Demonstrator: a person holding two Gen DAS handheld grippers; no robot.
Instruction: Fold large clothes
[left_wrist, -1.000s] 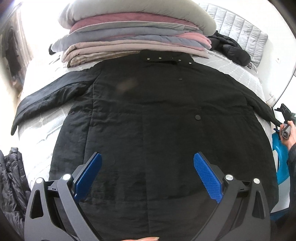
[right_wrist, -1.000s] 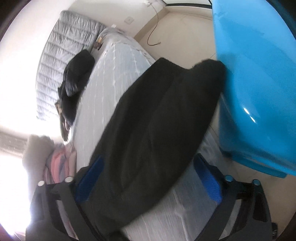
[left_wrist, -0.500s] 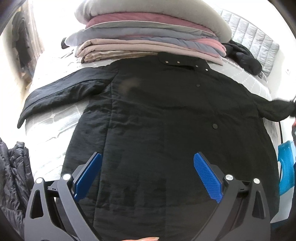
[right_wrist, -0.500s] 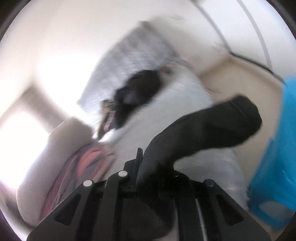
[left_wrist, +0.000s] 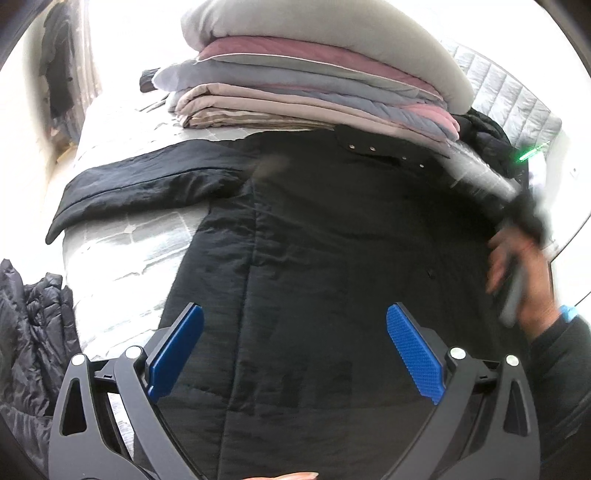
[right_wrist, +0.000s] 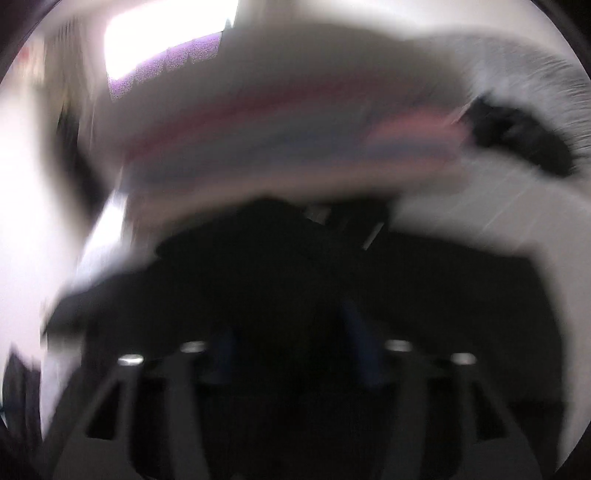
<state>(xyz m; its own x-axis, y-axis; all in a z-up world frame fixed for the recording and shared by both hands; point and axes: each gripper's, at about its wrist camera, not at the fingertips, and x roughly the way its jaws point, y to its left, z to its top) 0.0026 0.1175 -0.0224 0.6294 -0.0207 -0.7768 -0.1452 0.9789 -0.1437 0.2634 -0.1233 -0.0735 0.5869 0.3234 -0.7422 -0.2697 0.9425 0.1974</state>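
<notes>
A large black padded coat (left_wrist: 332, 240) lies spread flat on the bed, collar toward the folded bedding. Its left sleeve (left_wrist: 147, 181) stretches out to the left. My left gripper (left_wrist: 295, 347) hovers open over the coat's lower half, nothing between its blue pads. In the left wrist view a person's hand (left_wrist: 517, 266) sweeps in, blurred, over the coat's right side. The right wrist view is heavily blurred. There my right gripper (right_wrist: 291, 347) is over the coat (right_wrist: 443, 295); its jaws are opening, with dark sleeve fabric between them.
A tall stack of folded quilts (left_wrist: 314, 81) sits beyond the collar. A black puffer jacket (left_wrist: 26, 314) lies at the left edge of the bed (left_wrist: 122, 258). Another dark garment (left_wrist: 484, 136) lies by the quilted headboard (left_wrist: 509, 96).
My right gripper shut on the right sleeve at the bed's edge, then swung it inward over the coat while rolling; its jaws now stand apart. The left gripper drifted slightly and stayed open.
</notes>
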